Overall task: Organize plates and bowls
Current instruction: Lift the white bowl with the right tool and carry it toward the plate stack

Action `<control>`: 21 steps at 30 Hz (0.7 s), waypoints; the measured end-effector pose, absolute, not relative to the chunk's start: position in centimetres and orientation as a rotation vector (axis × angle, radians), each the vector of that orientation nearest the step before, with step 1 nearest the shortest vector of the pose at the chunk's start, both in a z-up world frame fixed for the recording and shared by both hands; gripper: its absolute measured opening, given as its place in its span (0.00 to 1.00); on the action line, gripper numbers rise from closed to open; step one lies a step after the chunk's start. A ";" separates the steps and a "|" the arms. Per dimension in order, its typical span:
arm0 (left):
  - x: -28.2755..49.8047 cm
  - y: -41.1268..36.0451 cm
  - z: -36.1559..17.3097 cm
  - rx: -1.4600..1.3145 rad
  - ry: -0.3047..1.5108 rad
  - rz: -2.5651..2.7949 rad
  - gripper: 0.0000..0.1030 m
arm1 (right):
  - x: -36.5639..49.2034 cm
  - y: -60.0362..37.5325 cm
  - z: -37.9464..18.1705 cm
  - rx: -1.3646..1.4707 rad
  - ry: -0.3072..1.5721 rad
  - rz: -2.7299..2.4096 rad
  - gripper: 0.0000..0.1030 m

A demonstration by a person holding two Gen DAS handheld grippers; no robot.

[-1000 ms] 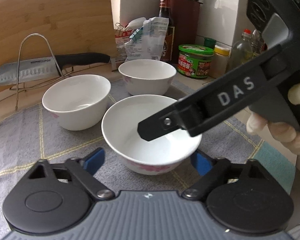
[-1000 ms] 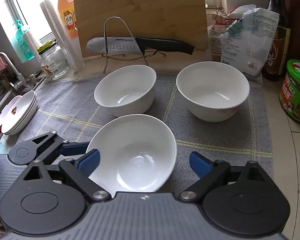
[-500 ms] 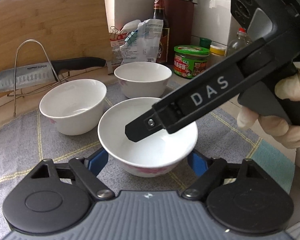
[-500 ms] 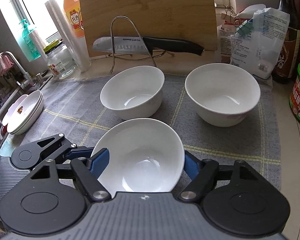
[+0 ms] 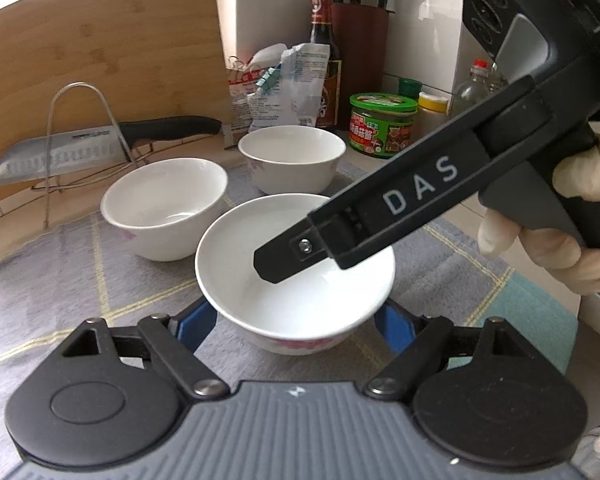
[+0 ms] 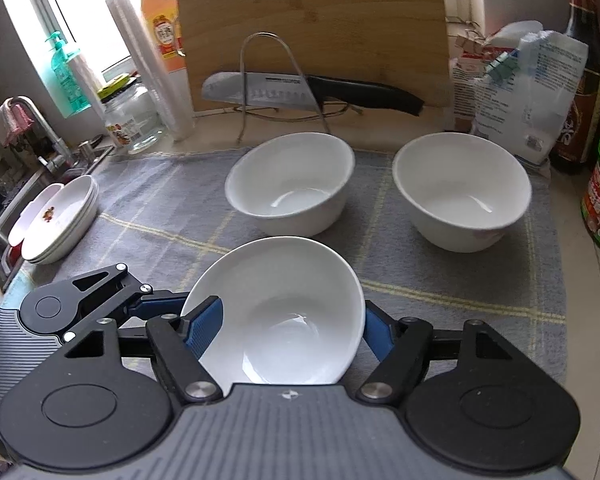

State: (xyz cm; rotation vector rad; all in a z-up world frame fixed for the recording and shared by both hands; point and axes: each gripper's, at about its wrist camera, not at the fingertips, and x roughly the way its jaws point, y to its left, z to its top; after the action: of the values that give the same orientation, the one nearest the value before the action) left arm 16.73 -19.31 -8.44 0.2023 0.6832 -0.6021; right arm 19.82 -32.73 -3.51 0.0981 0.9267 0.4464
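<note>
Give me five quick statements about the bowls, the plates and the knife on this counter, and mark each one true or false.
1. Three white bowls sit on the grey cloth. True: the nearest bowl, a middle bowl and a far right bowl.
2. Both grippers close on the nearest bowl. True: the left gripper and the right gripper each have blue pads against its sides.
3. The knife lies flat on the cloth. False: it rests on a wire rack.
4. The plates are stacked inside a bowl. False: they stand beside the sink.
5. The middle bowl holds soup. False: it looks empty.
</note>
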 end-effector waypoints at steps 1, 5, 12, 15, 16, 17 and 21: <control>16.6 -19.0 -8.3 0.205 0.684 -0.597 0.83 | 19.7 -32.4 -3.4 0.098 0.926 0.453 0.77; 15.9 -17.3 -7.7 0.200 0.682 -0.570 0.83 | 19.2 -30.5 -2.8 0.084 0.914 0.483 0.77; 15.2 -13.7 -7.1 0.193 0.676 -0.520 0.83 | 19.2 -26.9 -2.1 0.060 0.903 0.540 0.77; 15.0 -11.9 -7.0 0.191 0.677 -0.497 0.83 | 19.2 -25.1 -2.0 0.050 0.901 0.563 0.77; 14.9 -11.3 -7.0 0.189 0.679 -0.489 0.83 | 19.2 -24.4 -2.0 0.046 0.902 0.570 0.77; 14.8 -10.7 -7.0 0.186 0.680 -0.482 0.83 | 19.3 -23.8 -2.0 0.044 0.902 0.577 0.77; 14.7 -8.2 -7.0 0.179 0.683 -0.452 0.83 | 19.5 -21.3 -2.0 0.033 0.907 0.608 0.77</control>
State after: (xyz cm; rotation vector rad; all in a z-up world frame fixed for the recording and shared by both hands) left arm 14.65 -8.23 -7.04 0.1785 0.6828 -0.4520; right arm 19.52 -21.29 -1.99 0.0333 0.9067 0.6080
